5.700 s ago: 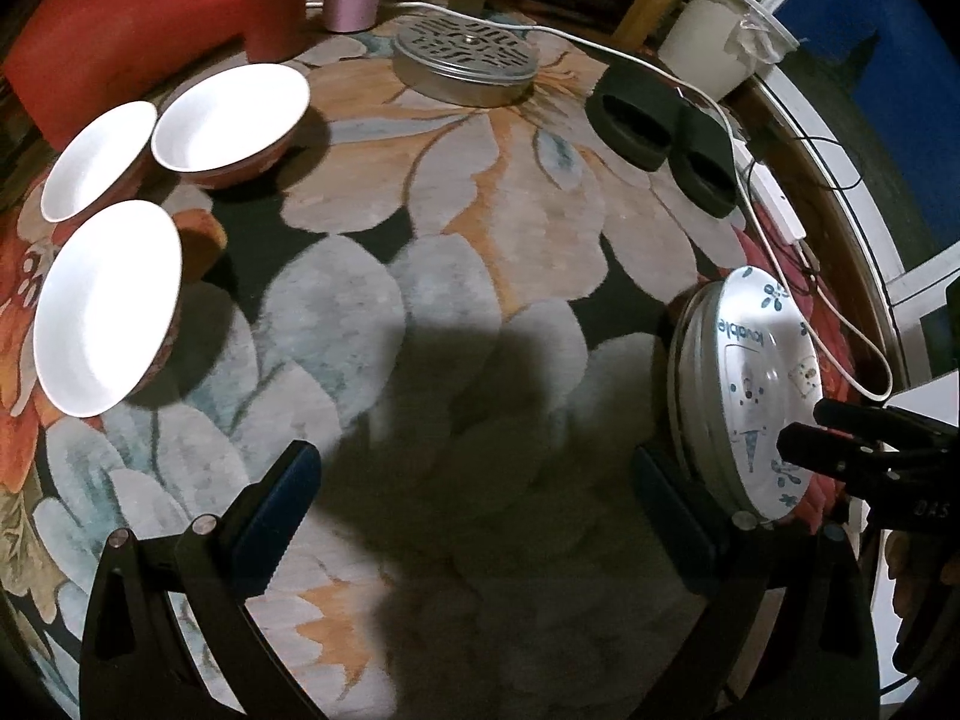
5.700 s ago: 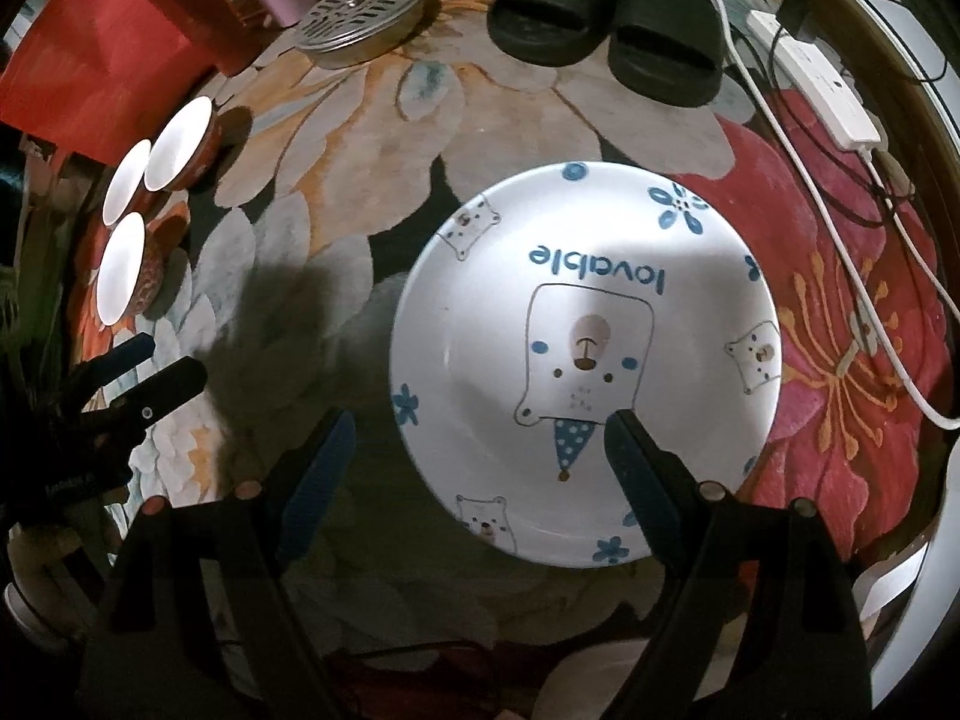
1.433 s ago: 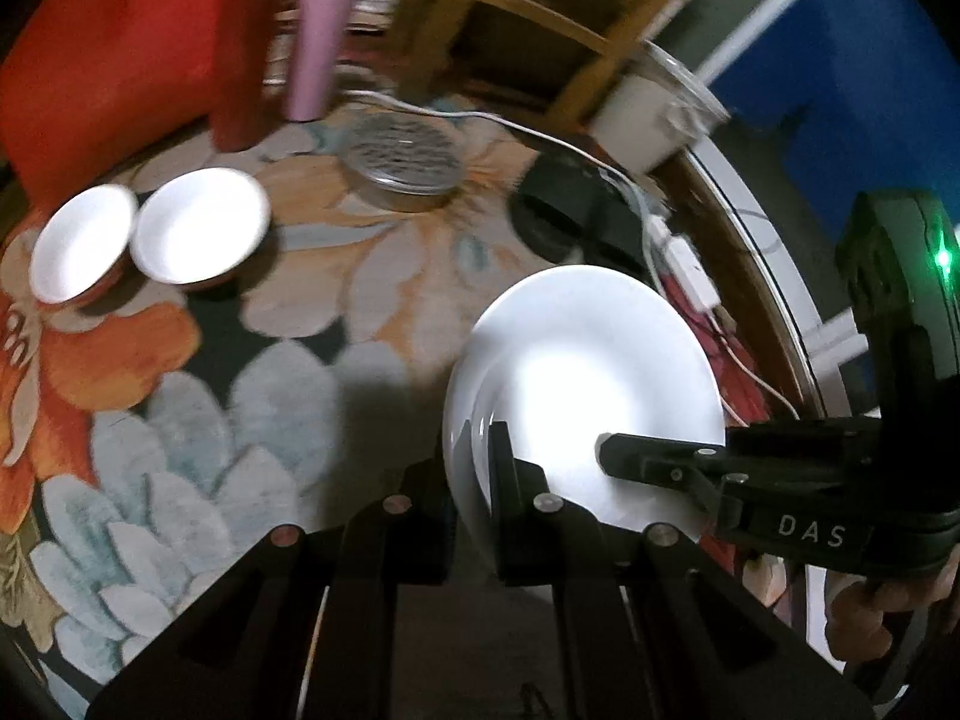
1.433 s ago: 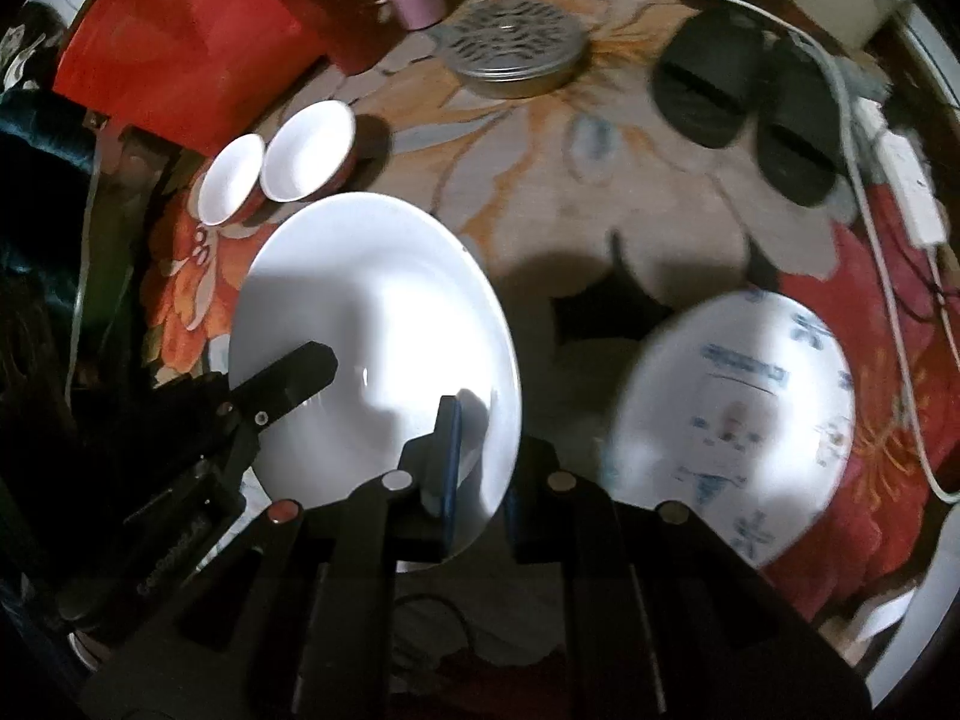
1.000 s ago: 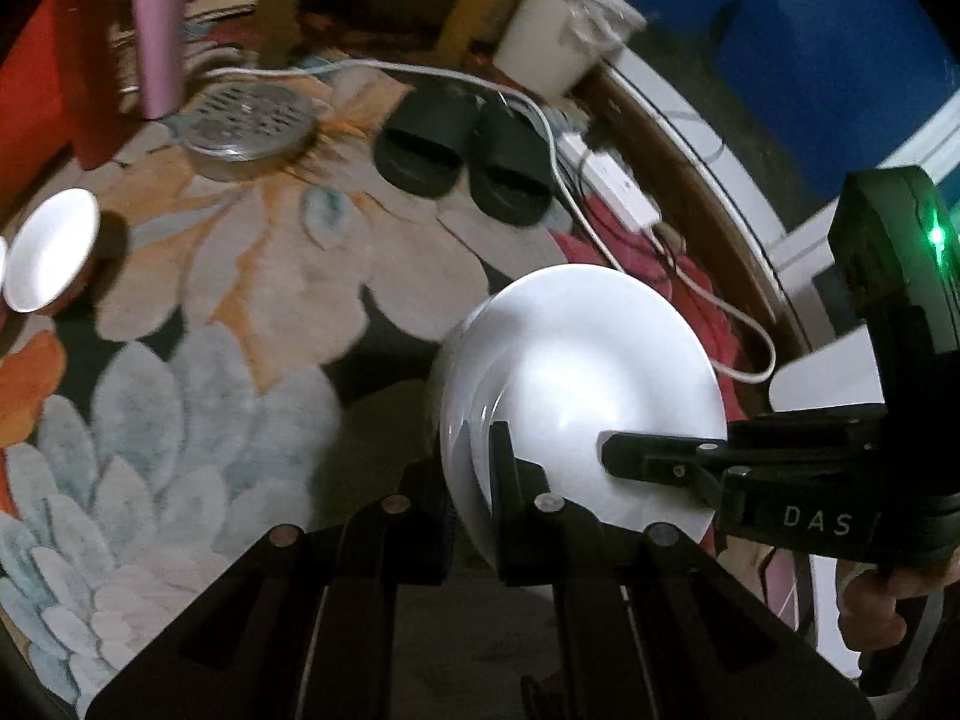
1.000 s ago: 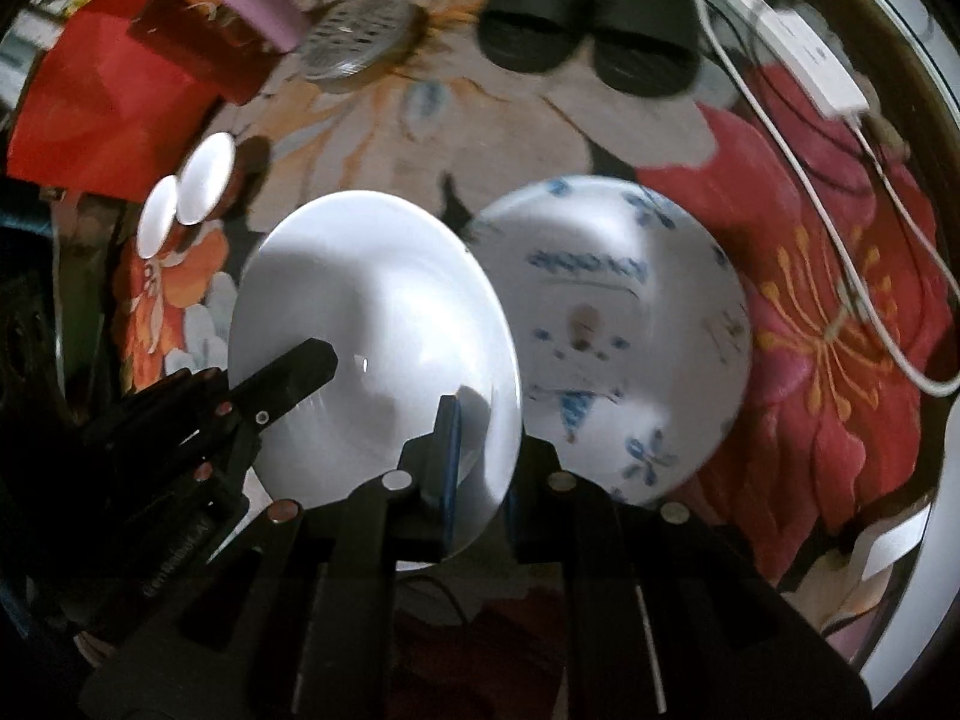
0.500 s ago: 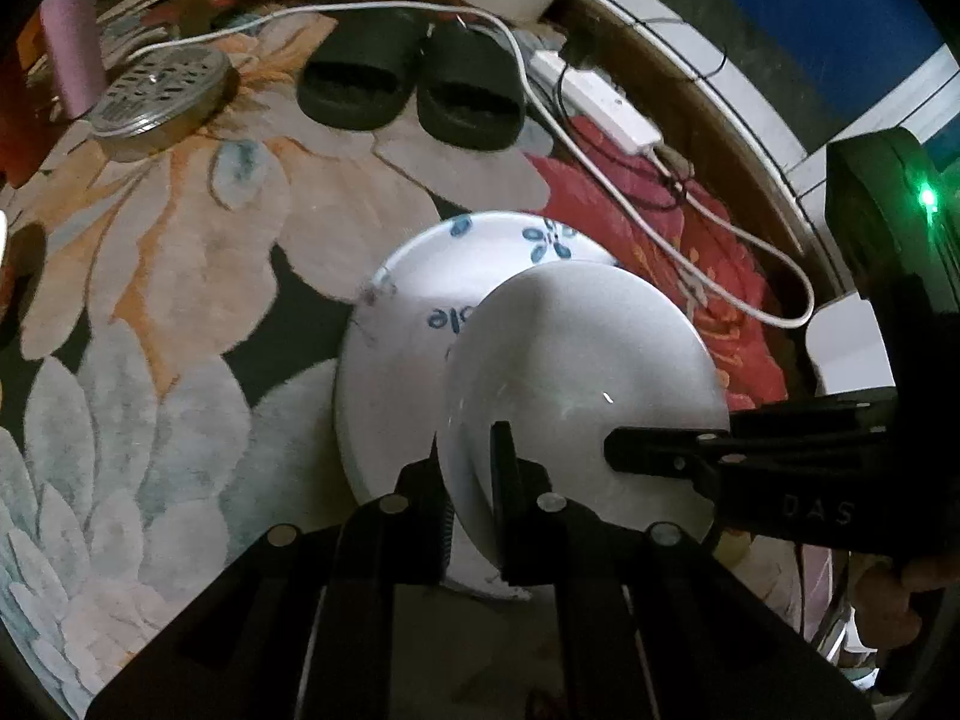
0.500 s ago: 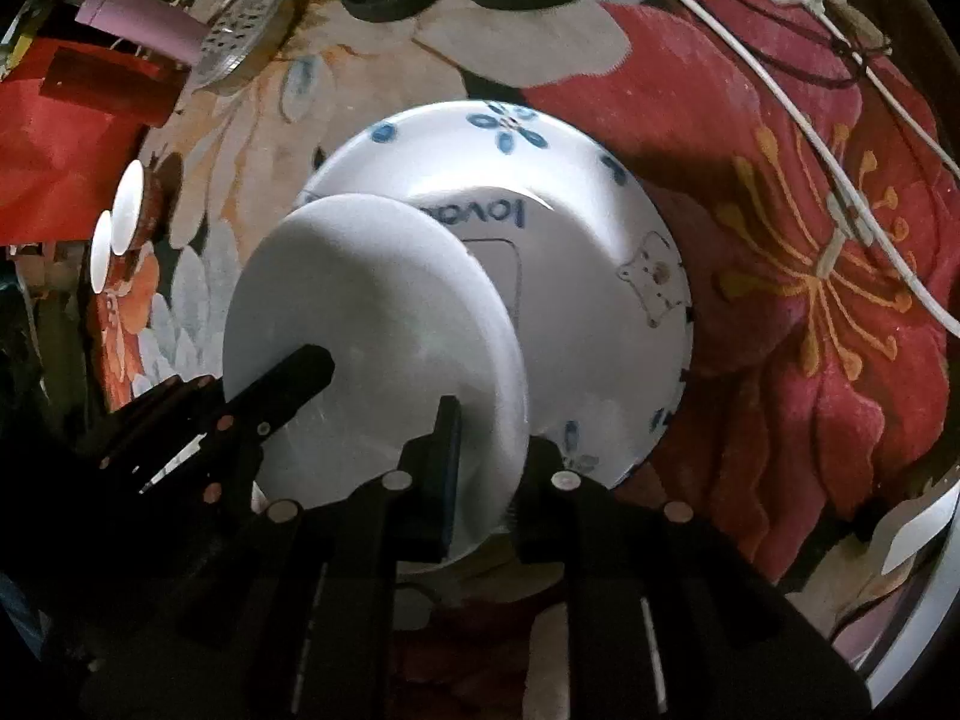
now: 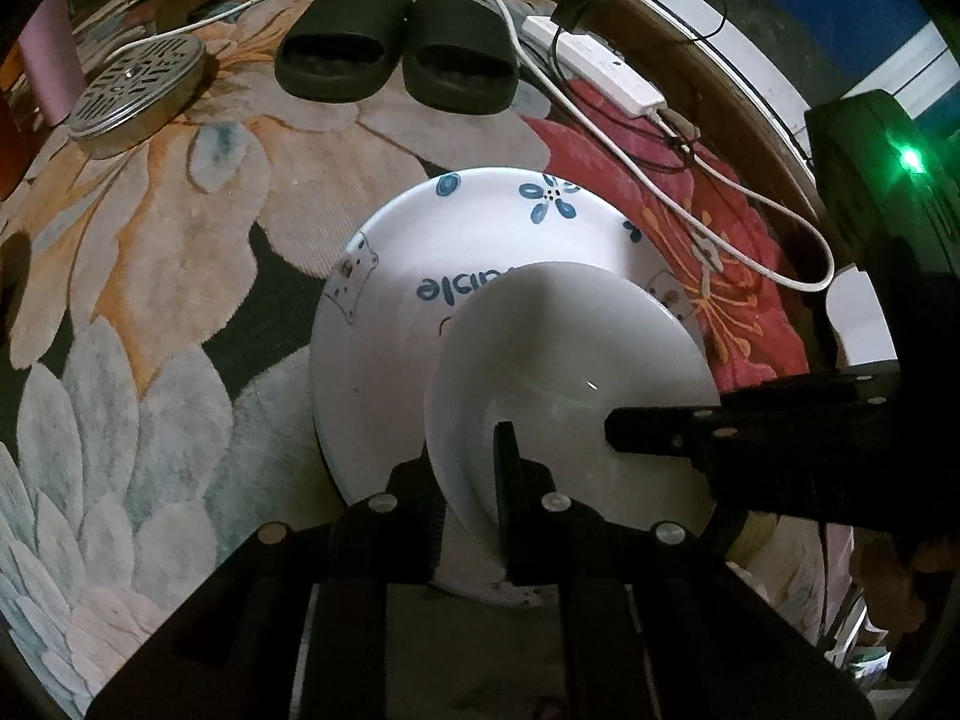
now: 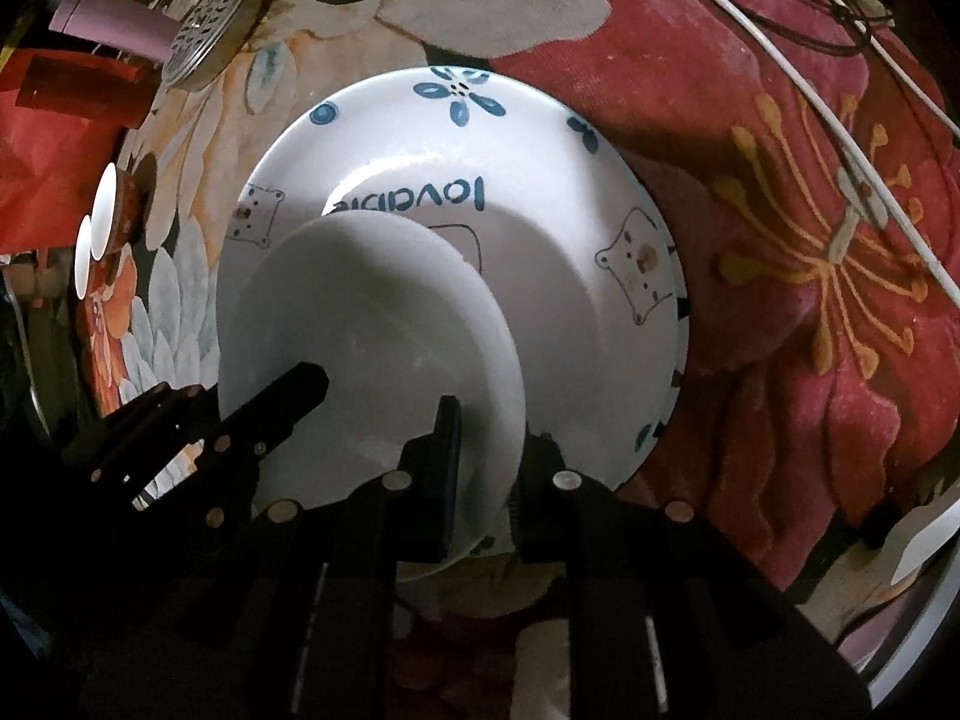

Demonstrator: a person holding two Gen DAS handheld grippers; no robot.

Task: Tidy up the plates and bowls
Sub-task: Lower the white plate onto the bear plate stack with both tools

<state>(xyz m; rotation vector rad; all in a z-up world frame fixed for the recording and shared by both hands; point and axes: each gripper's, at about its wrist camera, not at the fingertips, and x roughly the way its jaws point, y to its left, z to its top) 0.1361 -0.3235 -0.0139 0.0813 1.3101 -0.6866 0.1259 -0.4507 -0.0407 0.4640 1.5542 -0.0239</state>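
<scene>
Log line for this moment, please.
stage: stacking | both grippers shut on plain white bowl | bowl over bear-print plate on floral rug

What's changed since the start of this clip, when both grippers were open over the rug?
Both grippers have closed on the rim of the white bowl: left gripper, right gripper. It left the group of bowls and now sits over the bear-print plate. The plate, the slippers, the metal lid and the other two bowls stayed put.
</scene>
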